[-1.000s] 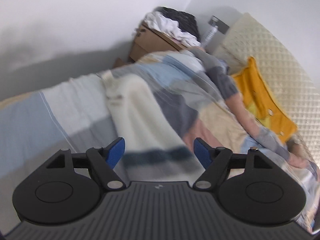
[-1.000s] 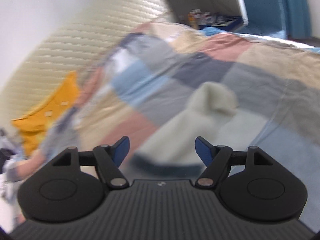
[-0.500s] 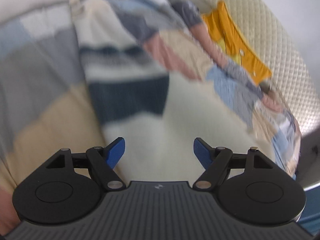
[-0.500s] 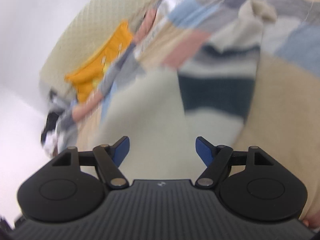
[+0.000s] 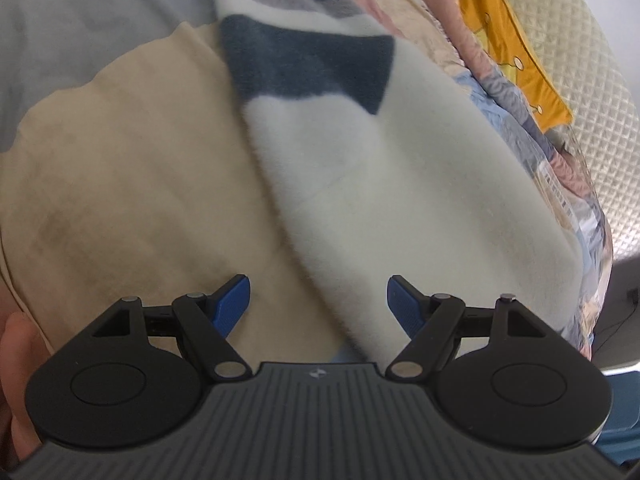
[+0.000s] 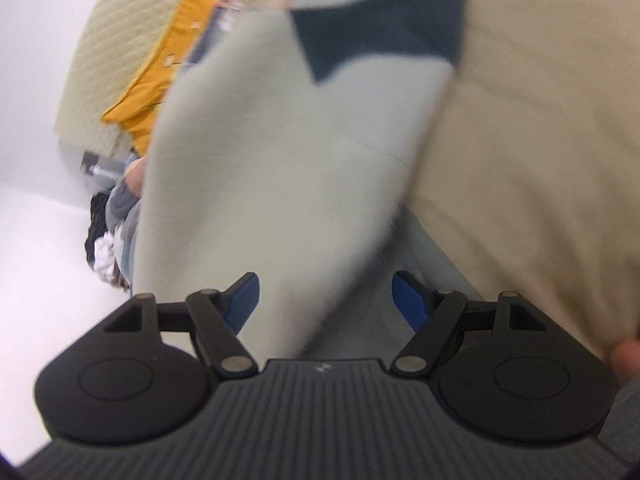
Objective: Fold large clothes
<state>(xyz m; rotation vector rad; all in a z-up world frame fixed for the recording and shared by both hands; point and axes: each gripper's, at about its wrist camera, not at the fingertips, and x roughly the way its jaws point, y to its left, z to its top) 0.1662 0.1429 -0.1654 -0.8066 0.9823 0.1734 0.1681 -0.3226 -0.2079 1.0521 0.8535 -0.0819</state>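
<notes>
A fluffy cream sweater with navy and grey stripes lies spread on the patchwork bed cover. It also shows in the right wrist view, blurred. My left gripper is open and empty, low over the sweater's near edge, which runs between its blue fingers. My right gripper is open and empty, with the sweater's cream edge between its fingers.
A yellow garment lies against the quilted cream headboard, and shows in the right wrist view. A pile of dark and white clothes sits at the bed's far side by the white wall.
Both grippers have swung down from looking across the bed to hovering close over the sweater's near edge. Both stayed open.
</notes>
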